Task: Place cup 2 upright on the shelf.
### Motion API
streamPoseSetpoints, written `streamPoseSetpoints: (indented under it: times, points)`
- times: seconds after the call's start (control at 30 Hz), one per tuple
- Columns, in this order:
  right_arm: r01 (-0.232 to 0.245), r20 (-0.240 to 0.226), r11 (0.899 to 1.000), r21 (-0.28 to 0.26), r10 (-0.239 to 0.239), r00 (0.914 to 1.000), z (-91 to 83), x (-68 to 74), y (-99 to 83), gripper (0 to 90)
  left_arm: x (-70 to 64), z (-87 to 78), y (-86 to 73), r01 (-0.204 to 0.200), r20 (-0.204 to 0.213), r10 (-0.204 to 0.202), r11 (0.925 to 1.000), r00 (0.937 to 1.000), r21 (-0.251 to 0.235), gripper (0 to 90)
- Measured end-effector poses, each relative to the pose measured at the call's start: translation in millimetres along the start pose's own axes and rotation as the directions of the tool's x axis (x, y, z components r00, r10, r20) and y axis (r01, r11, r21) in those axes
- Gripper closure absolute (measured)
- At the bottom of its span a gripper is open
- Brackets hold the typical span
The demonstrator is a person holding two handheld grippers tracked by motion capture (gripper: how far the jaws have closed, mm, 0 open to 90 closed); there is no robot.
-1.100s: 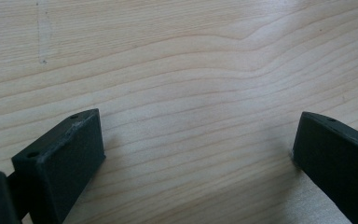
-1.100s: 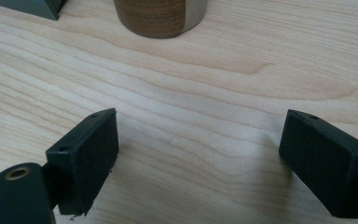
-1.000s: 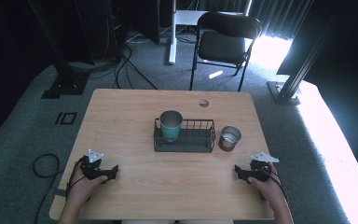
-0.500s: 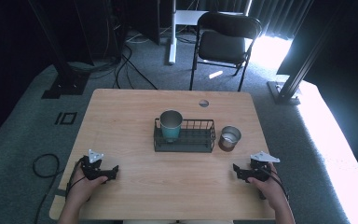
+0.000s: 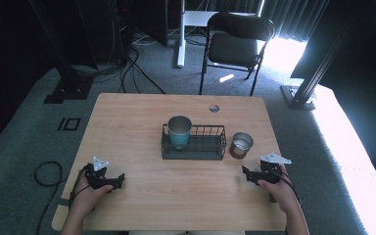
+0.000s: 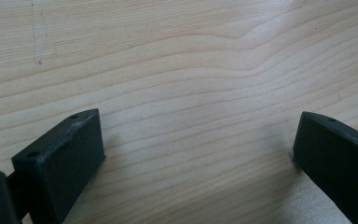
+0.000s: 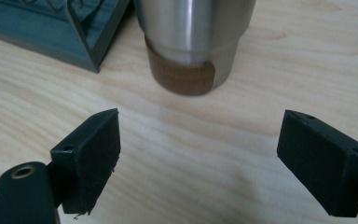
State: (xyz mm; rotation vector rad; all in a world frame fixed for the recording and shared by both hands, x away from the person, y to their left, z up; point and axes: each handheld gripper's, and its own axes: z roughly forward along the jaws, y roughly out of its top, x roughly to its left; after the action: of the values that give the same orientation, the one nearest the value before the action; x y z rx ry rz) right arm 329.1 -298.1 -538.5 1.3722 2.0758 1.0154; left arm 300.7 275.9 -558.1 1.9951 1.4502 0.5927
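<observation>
Right gripper view: right tool (image 7: 198, 161) gaping, low before steel cup (image 7: 191, 42).

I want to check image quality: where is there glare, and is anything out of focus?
High view: strong daylight burns out the floor at right, while the table is evenly lit. Right gripper view: the brown-based steel cup looks slightly soft, with a bright streak on it. Left gripper view: wood grain sharp, no glare.

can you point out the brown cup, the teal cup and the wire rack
brown cup (image 5: 240, 145), high view, on its steel inside just below the rim
teal cup (image 5: 179, 137), high view, on its teal outer wall
wire rack (image 5: 207, 147), high view, on the bare floor of the rack, right of the teal cup
</observation>
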Motion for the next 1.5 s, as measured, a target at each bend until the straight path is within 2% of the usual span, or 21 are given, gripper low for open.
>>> streamPoseSetpoints:
  times: [0.37, 0.47, 0.9, 1.23, 1.4, 1.5]
  points:
    - [-0.001, 0.001, 0.999, -0.048, 0.001, 1.0, 11.0, -1.1, 15.7, 13.1, 0.0, 0.0, 0.0, 0.0, 0.0, 0.0, 1.0, 1.0, 0.0, 2.7]
    - [0.012, 0.007, 0.998, -0.058, -0.012, 0.9999, 13.5, -0.5, 19.0, 13.1, 0.0, 0.0, 0.0, 0.0, 0.0, 0.0, 1.0, 1.0, 0.0, 2.7]
    - [-0.011, 0.003, 0.995, -0.099, 0.011, 0.9999, 29.1, 1.9, 32.2, 12.8, -0.1, 0.0, 0.1, 0.002, 0.0, -0.002, 1.0, 1.0, 0.0, 2.7]
    - [0.012, 0.025, 0.991, -0.131, -0.009, 0.9996, 36.2, 2.4, 40.5, 13.5, -0.1, 0.0, 0.1, 0.003, 0.0, -0.003, 1.0, 1.0, -0.001, 2.7]
    - [-0.022, 0.015, 0.989, -0.143, 0.024, 0.9996, 40.1, 3.0, 41.5, 13.4, -0.1, 0.0, 0.1, 0.002, 0.0, -0.002, 1.0, 1.0, 0.0, 2.7]
    - [-0.022, 0.017, 0.989, -0.147, 0.024, 0.9996, 41.7, 3.5, 43.4, 13.4, -0.1, 0.0, 0.1, 0.003, 0.0, -0.003, 1.0, 1.0, 0.0, 2.7]
